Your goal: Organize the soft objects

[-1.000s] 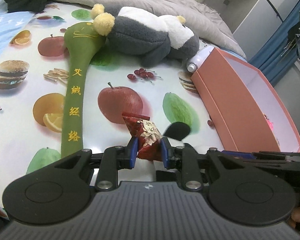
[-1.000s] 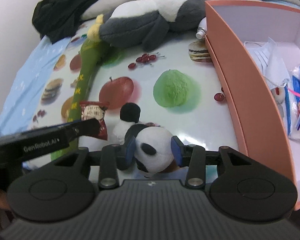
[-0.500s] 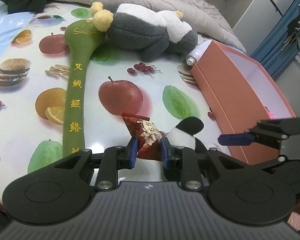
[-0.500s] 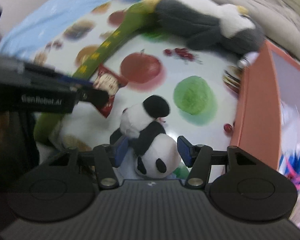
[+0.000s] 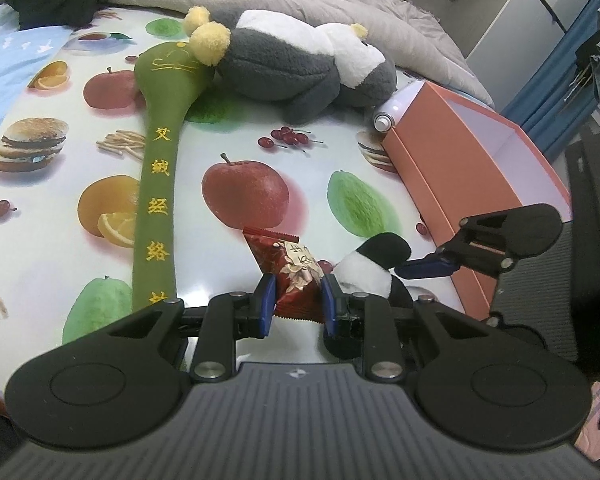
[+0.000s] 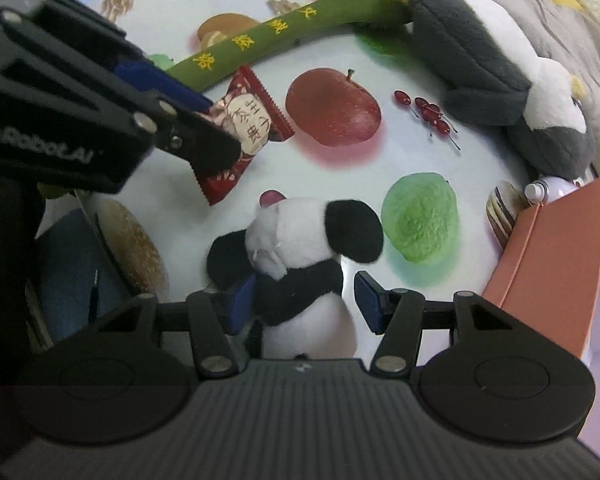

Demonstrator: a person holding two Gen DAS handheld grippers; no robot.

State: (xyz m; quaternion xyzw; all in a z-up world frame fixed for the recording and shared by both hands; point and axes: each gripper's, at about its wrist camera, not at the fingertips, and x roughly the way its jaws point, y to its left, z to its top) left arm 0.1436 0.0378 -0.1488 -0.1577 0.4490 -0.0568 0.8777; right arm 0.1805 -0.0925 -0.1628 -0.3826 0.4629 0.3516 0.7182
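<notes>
Fruit-printed bedcover (image 5: 80, 264) beside an orange box (image 5: 456, 172): the right tool (image 6: 304, 300) has rolled and spread loose around the panda toy (image 6: 300, 248), now standing freed, while the left tool (image 5: 294, 304) stays clamped on a red snack packet (image 5: 294, 272).

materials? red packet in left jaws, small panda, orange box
Red packet: looks like glossy printed foil or plastic film; crinkled, shiny, serrated end seal.
Small panda: plush fabric, matte, fuzzy pile; stuffing presumed.
Orange box: probably matte paperboard, with thin flat walls, crisp edges and a pale inner lining.
</notes>
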